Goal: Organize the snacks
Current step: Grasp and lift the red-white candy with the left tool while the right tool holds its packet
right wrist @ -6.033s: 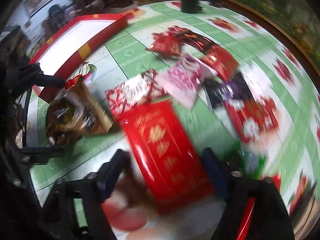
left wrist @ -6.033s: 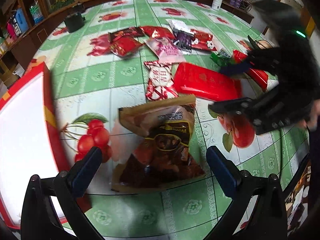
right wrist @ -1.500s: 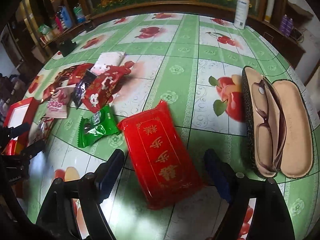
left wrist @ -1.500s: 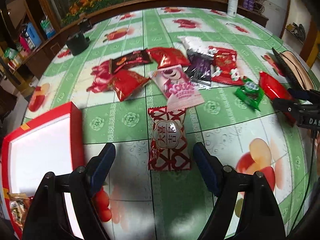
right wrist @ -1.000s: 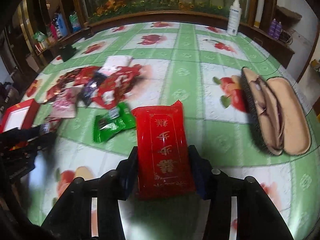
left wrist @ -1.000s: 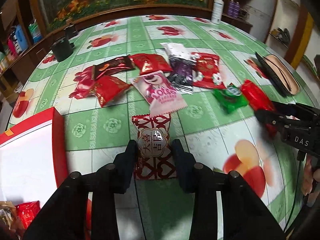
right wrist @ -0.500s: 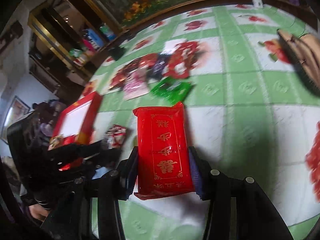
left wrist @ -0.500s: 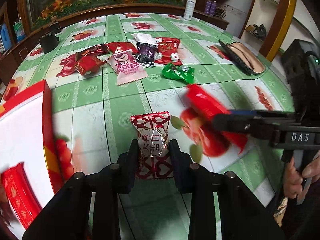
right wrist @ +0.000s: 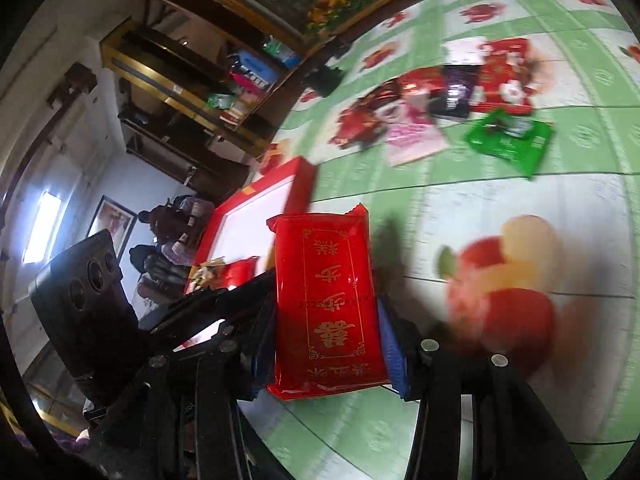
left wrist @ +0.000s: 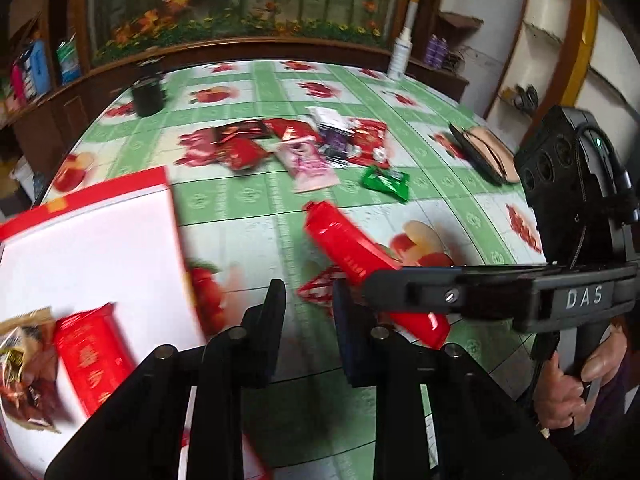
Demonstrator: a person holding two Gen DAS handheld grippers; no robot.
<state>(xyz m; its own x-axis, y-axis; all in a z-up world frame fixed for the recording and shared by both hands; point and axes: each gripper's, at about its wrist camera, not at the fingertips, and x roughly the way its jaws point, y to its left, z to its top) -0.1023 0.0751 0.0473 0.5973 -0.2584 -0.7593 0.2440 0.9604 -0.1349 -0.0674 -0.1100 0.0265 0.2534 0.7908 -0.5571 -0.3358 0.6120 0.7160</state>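
Green-and-white checked oilcloth printed with red fruit covers the desk, and dark wooden shelving and a flowered backdrop ring it at the far side. Taking the red-rimmed white tray as the landmark: inside it, at its near end, lie a brown snack bag and a flat red packet side by side. Just beside the tray's right wall, the left gripper has its jaws drawn close together on a small red-and-white patterned candy packet, whose edge shows between the pads and out past them; the jaws have just been closing on it. Further right of the tray, the right gripper is clamped on a long red packet with gold characters, pressed on both long sides and carried above the desk with its far end pointing toward the tray; in the left wrist view the same packet sticks out slantwise beyond the black arm of that gripper, which a hand grips by the handle at the right edge. Well beyond the tray, toward the middle of the desk, the remaining snacks lie in a loose cluster: a green packet nearest, then a pink one, a dark purple one and several red ones. An open glasses case sits far to the right of the tray, and a black cup and a white bottle stand near the desk's far edge.
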